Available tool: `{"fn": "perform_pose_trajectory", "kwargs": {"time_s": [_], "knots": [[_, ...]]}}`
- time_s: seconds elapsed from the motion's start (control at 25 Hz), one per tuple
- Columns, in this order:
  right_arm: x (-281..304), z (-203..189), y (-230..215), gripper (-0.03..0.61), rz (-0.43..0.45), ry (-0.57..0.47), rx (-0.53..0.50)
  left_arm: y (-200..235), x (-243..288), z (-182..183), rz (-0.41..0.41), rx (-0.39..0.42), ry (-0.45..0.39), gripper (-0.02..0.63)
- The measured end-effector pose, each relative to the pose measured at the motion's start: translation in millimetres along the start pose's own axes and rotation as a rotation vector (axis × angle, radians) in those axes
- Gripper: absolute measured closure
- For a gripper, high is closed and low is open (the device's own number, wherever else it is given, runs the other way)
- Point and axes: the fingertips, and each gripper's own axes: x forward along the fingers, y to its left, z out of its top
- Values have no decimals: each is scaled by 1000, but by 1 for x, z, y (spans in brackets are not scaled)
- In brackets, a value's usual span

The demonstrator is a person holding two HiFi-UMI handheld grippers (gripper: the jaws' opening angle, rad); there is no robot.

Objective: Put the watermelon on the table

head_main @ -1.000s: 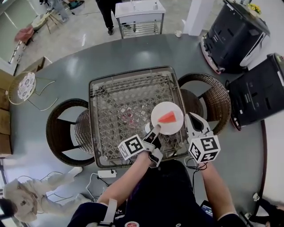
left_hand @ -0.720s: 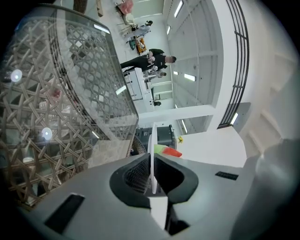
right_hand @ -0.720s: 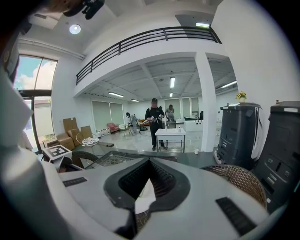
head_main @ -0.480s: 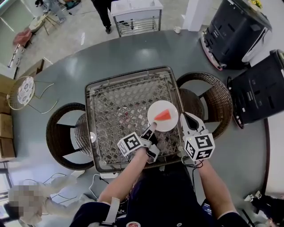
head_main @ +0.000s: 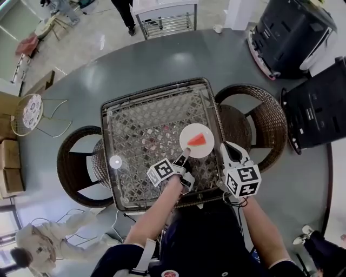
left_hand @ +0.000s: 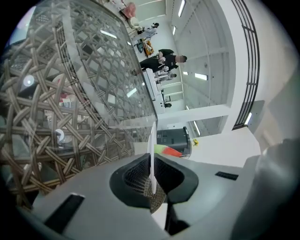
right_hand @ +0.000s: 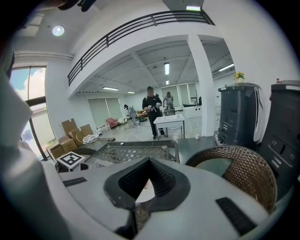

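Observation:
A red wedge of watermelon [head_main: 198, 139] lies on a small white plate [head_main: 190, 149], which is over the right near part of the glass-topped wicker table [head_main: 135, 108]. My left gripper [head_main: 183, 158] is shut on the plate's near rim. In the left gripper view the plate [left_hand: 151, 145] runs edge-on between the pads, the watermelon [left_hand: 166, 151] shows just past it, and the left gripper [left_hand: 151, 177] clamps the rim. My right gripper [head_main: 227, 147] hovers just right of the plate by the table's right edge, jaws together and empty; the right gripper [right_hand: 149, 169] view shows nothing held.
Wicker chairs stand at the table's left [head_main: 75, 162] and right [head_main: 265, 121]. Black bins [head_main: 289, 32] sit at the far right, a white cart [head_main: 162, 13] at the back. A person [head_main: 38, 241] is low on the floor at the near left.
Both grippers have come down toward the table top, and the plate with the watermelon has sunk with the left one and drifted slightly left.

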Motion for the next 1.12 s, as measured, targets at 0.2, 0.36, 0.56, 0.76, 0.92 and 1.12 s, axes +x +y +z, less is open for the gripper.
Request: {"fn": "perform_pose_trajectory", "kwargs": {"time_s": [0.2,0.36,0.56,0.76,0.92,1.12], "knots": [[1,-9,-3,577,21,31,-3,13,14,1,24,-2,0,597],[5,-12,-9,577,32,43,-4,16,24,1,30,-10,-6,597],[7,-10,-8,577,37,41,-4,21,25,0,38,-15,-3,597],[8,-9,-10,577,34,37,-2,25,28,0,51,-10,2,597],[7,-7,-14,577,27,35,-1,27,28,0,58,-7,3,597],[9,-5,-16,577,27,31,2,31,30,0,85,0,2,598]]}}
